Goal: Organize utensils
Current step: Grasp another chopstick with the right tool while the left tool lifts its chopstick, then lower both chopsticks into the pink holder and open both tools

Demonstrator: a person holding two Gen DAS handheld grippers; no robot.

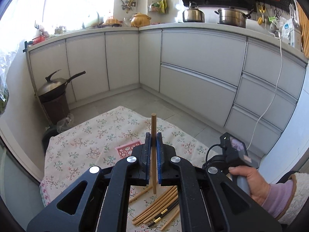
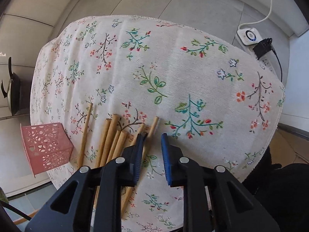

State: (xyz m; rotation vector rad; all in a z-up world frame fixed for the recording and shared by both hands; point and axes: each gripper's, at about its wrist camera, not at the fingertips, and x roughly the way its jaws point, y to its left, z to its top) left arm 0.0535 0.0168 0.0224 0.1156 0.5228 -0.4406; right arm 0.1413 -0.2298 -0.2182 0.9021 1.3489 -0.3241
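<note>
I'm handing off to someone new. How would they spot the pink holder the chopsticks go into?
Start at the table under the white floral tablecloth and go to its left edge. Left of the loose light wooden chopsticks stands the pink square perforated plastic holder. It is the only coloured, boxy, cut-out patterned thing there; everything beside it is a slim stick.

Strong daylight floods in from a window point(image 1: 63, 3) far ahead and to the left of the left hand-held gripper point(image 1: 154, 139), blown out to pure white there and washing out the counter beneath it. The cabinets point(image 1: 193, 58) ahead are evenly lit and sharp. Both fisheye views bend straight lines hard toward the rims, with dark vignetted corners. In the right wrist view the floral cloth point(image 2: 173, 67) ahead of the right hand-held gripper point(image 2: 153, 135) is bright and soft-shadowed, its weave crisp at centre, smeared at the edges.
</note>
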